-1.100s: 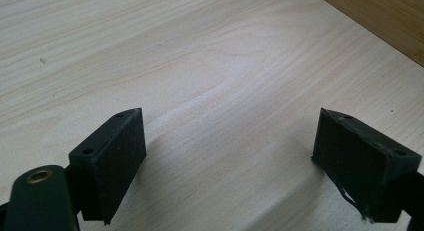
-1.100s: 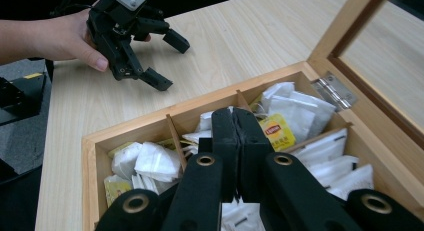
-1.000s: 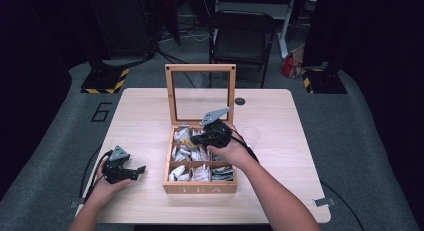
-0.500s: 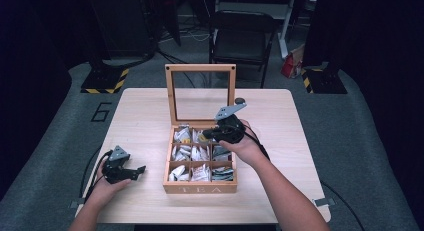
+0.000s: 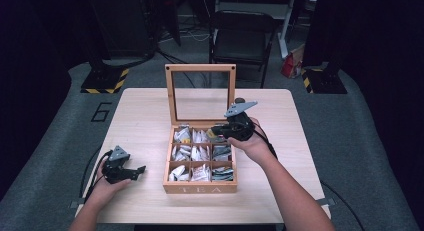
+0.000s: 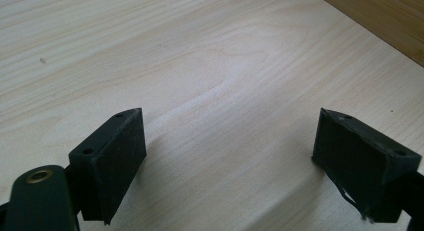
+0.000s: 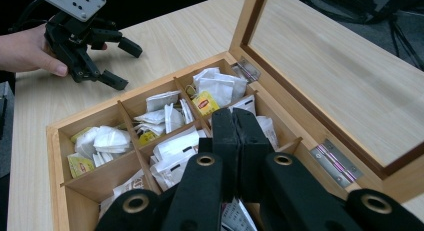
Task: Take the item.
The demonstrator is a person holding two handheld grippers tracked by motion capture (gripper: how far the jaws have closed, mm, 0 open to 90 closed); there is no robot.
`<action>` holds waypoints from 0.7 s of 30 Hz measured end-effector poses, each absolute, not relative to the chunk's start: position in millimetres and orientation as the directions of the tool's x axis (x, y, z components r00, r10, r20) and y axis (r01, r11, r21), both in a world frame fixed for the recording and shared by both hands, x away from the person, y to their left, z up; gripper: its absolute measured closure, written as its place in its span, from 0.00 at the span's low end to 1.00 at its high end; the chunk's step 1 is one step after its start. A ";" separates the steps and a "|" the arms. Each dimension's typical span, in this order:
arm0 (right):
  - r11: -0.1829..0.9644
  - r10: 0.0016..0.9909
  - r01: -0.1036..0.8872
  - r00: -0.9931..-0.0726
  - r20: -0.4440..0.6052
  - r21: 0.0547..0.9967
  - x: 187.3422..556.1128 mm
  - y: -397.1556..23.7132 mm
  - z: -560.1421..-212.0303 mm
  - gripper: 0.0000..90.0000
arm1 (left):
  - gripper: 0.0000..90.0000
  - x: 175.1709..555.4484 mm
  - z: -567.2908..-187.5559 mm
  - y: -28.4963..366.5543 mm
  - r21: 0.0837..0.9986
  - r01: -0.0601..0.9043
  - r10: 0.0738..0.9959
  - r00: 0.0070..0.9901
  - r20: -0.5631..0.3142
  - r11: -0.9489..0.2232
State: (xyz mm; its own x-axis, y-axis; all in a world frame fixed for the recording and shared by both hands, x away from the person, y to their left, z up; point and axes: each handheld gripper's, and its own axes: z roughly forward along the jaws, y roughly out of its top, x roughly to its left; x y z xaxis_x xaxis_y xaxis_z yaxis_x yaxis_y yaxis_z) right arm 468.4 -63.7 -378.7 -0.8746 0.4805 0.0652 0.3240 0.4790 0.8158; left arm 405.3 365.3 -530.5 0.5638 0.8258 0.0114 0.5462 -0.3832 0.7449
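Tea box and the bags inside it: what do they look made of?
Tea box: light wood by its visible grain, smooth matte finish, metal hinges; its raised lid holds a clear pane, glass or plastic, I can't tell which. Tea bags: thin white paper by their creases, some with yellow printed tags.

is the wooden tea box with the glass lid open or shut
Open. The wooden tea box's glass-paned lid stands upright on its hinges, and white tea bags show uncovered in its compartments.
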 end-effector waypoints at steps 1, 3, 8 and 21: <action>0.478 0.486 0.329 -0.871 0.067 0.814 468.3 -65.7 -378.3 0.99 | 0.15 405.3 -530.5 365.3 0.745 0.546 0.826 0.564 0.011 -0.383; 0.475 0.492 0.330 -0.868 0.065 0.816 468.8 -68.6 -377.7 0.99 | 0.15 405.3 -530.5 365.3 0.745 0.546 0.826 0.564 0.011 -0.384; 0.467 0.507 0.325 -0.861 0.052 0.822 469.9 -79.9 -374.7 0.99 | 0.15 405.3 -530.5 365.3 0.745 0.546 0.826 0.564 0.011 -0.383; 0.433 0.575 0.357 -0.817 0.051 0.828 472.1 -113.2 -368.5 0.99 | 0.15 405.3 -530.5 365.3 0.745 0.546 0.826 0.564 0.011 -0.383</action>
